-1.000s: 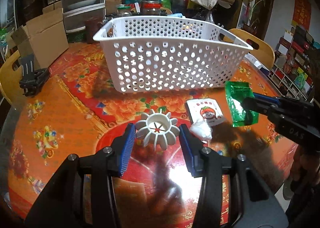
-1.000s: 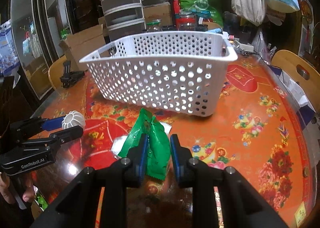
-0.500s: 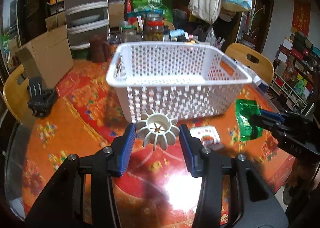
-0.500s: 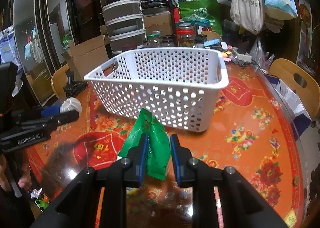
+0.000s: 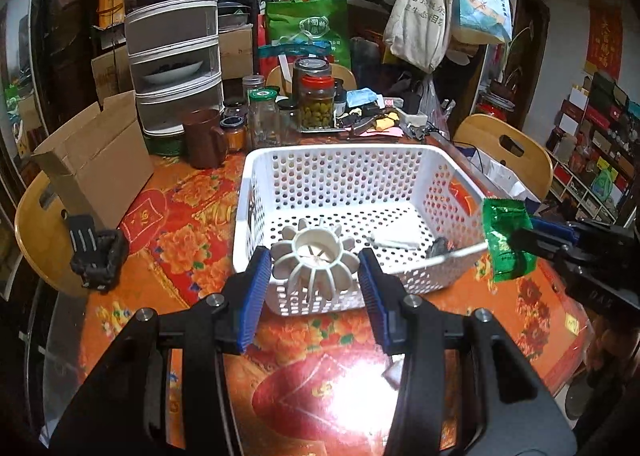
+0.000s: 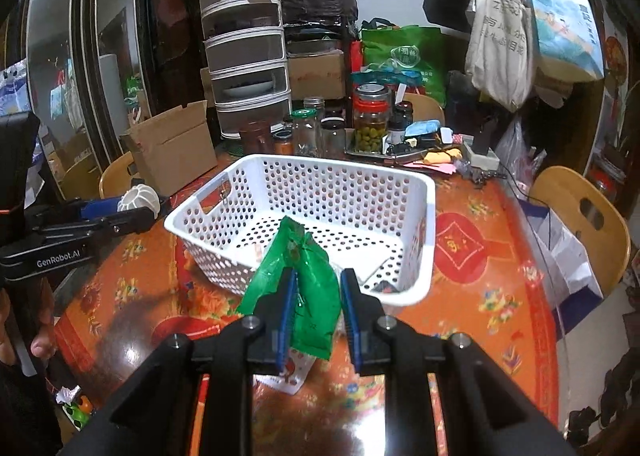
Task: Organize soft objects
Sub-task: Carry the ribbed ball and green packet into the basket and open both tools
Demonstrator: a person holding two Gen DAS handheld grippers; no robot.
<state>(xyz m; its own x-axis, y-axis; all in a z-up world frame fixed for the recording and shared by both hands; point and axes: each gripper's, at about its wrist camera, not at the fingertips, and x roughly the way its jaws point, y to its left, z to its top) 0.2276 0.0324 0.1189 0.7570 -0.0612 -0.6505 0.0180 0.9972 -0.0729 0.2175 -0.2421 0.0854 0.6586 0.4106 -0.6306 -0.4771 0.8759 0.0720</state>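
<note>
Left wrist view has the white ribbed object (image 5: 316, 260) pinched between the blue pads of the left gripper (image 5: 314, 276), held in the air just over the near rim of the white perforated basket (image 5: 256, 176). Its shape is a ring with radiating fins; what it is made of cannot be told. The right gripper (image 6: 318, 304) has its jaws closed partway on a green foil packet (image 6: 308, 280), which hangs crumpled between the pads in front of the basket's near wall; from the left wrist view the same packet (image 5: 506, 244) sits just beside the basket's right rim. Inside the basket lie a flat white piece (image 5: 400, 234) and a small dark item (image 5: 438, 246) too blurred to identify. Below the right gripper a white sachet with a red print (image 6: 294, 370) lies on the counter (image 5: 192, 208), half hidden by the packet. Behind the basket stand glass jars (image 5: 318, 96), a brown mug (image 5: 202, 140) and a stacked set of drawers (image 5: 174, 52); a cardboard box (image 5: 96, 160) and a black clip-like object (image 5: 96, 252) sit to the left. The counter carries an orange and red floral cover that throws back a bright glare near the camera. Wooden chairs (image 6: 580, 216) ring it, and bags (image 6: 500, 40) hang in the crowded room behind.
</note>
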